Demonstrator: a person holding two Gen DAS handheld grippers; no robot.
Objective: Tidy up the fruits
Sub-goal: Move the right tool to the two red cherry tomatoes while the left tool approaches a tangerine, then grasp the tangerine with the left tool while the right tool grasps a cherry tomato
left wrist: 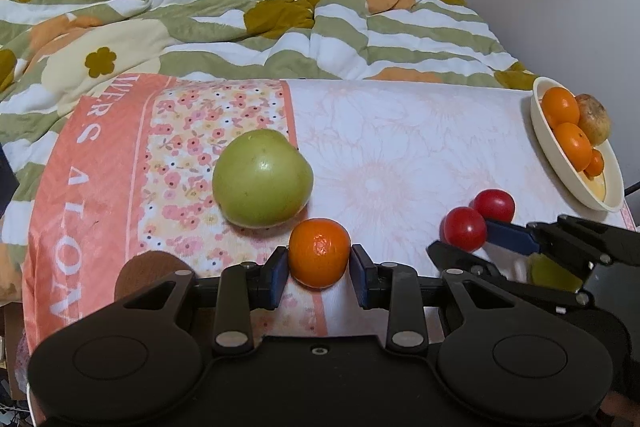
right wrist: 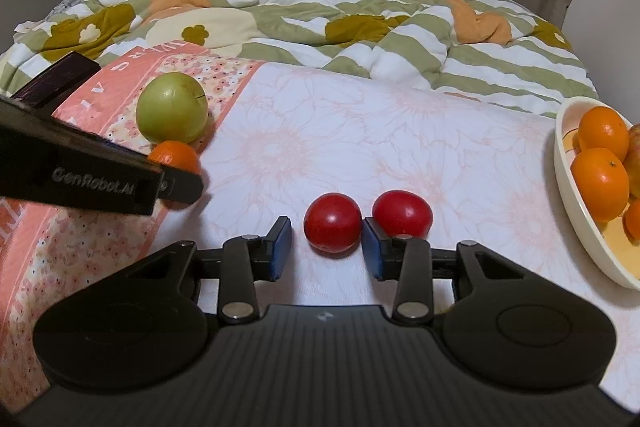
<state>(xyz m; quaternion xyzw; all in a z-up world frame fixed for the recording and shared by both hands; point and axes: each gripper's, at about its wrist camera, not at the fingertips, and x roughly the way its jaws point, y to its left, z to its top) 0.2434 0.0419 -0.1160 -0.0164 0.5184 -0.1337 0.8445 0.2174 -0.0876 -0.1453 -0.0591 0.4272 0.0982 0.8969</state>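
You have one green apple (left wrist: 262,183), one loose orange (left wrist: 319,253), two red fruits | bowl (left wrist: 560,163) at the cloth's right edge: three oranges, one brownish fruit | your left gripper (left wrist: 319,267) spread around the loose orange, pads barely apart from it | your right gripper (right wrist: 328,247) wide, straddling the nearer red fruit (right wrist: 332,222); second red fruit (right wrist: 402,213) just beside.

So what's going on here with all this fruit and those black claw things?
A person is sorting fruit with two handheld grippers. The left gripper has open jaws around a small orange; the right gripper has open jaws around a red fruit, a second red fruit beside it. A green apple waits; the bowl already holds oranges.
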